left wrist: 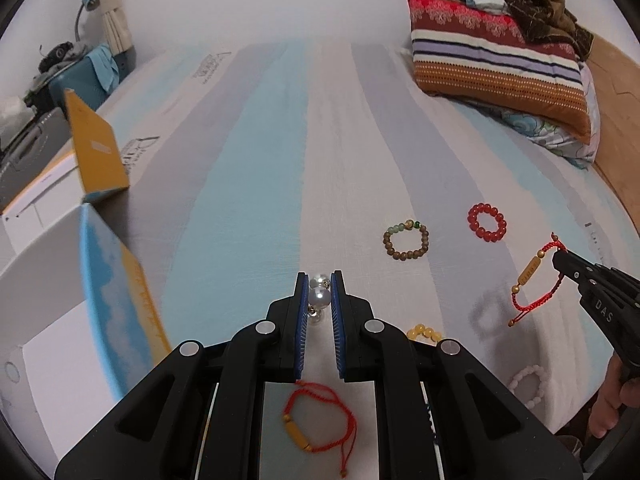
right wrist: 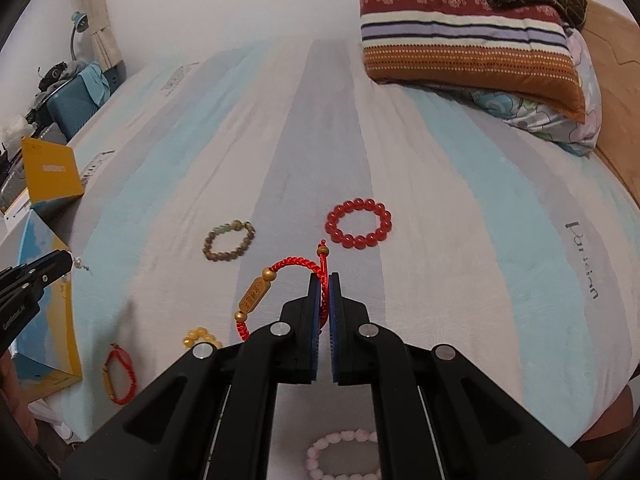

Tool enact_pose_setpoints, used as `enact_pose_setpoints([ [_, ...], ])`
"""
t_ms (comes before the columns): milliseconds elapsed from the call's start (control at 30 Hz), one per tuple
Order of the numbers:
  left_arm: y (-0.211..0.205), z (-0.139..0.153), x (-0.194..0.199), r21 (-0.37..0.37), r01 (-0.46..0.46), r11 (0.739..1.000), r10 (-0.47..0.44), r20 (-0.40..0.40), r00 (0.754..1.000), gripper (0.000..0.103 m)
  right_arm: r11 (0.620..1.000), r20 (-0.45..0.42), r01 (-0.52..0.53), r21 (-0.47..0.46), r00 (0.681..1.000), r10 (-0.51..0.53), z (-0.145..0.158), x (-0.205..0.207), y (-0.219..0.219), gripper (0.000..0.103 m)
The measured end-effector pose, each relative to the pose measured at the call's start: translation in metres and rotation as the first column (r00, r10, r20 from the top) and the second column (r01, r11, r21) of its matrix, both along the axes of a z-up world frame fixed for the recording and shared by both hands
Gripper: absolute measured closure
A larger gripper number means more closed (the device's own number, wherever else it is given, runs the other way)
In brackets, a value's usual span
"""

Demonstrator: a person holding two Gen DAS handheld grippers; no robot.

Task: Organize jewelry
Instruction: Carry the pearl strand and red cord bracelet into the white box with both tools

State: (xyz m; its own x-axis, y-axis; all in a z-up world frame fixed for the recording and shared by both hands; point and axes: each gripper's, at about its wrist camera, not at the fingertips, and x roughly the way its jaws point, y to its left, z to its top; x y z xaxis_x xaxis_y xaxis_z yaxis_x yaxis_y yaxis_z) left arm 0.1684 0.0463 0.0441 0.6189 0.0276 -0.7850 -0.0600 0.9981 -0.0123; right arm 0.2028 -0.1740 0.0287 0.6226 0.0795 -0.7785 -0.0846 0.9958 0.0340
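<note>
We find both tongs loaded above the bed (left wrist: 256, 168). The left tongs (left wrist: 320, 300) are clenched on a pearl piece (left wrist: 319, 297), the bead pinched between the blue pads with more pearls hanging off either end. The right tongs (right wrist: 325, 304) are clenched on the cord of a red bracelet (right wrist: 280, 280), whose gold barrel bead dangles to the left, clear of the sheet.

Left on the bed: a red bead ring (right wrist: 359, 224) far centre, a brown bracelet (right wrist: 229, 240) to its left, a yellow one (right wrist: 200, 338) and a second red cord bracelet (right wrist: 118, 376) near left, and a pink one (right wrist: 344, 454) nearest. An open box (left wrist: 60, 280) sits at the left edge.

Risks, in our judgement: the pearl is round and smooth, so it could roll out of the pads during a swing toward the box. The red cord is thin and could slide through the grip under the bead's weight. Either dangling end may snag the box flap (left wrist: 96, 152) or drag across the other pieces.
</note>
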Motion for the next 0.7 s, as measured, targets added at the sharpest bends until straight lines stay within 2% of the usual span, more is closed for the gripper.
enact_pose_setpoints([
  [433,0.05,0.035,-0.052,0.003,-0.083,0.997,0.083,0.05,0.995,0.092,0.998,0.065,-0.07,0.006,0.995,0.069,0.042,-0.03,0.053,0.1],
  [700,0.1,0.045,-0.092,0.002,-0.168,0.986,0.168,0.066,0.984,0.092,0.985,0.103,-0.173,0.008,0.98,0.171,0.063,-0.051,0.121,0.1],
])
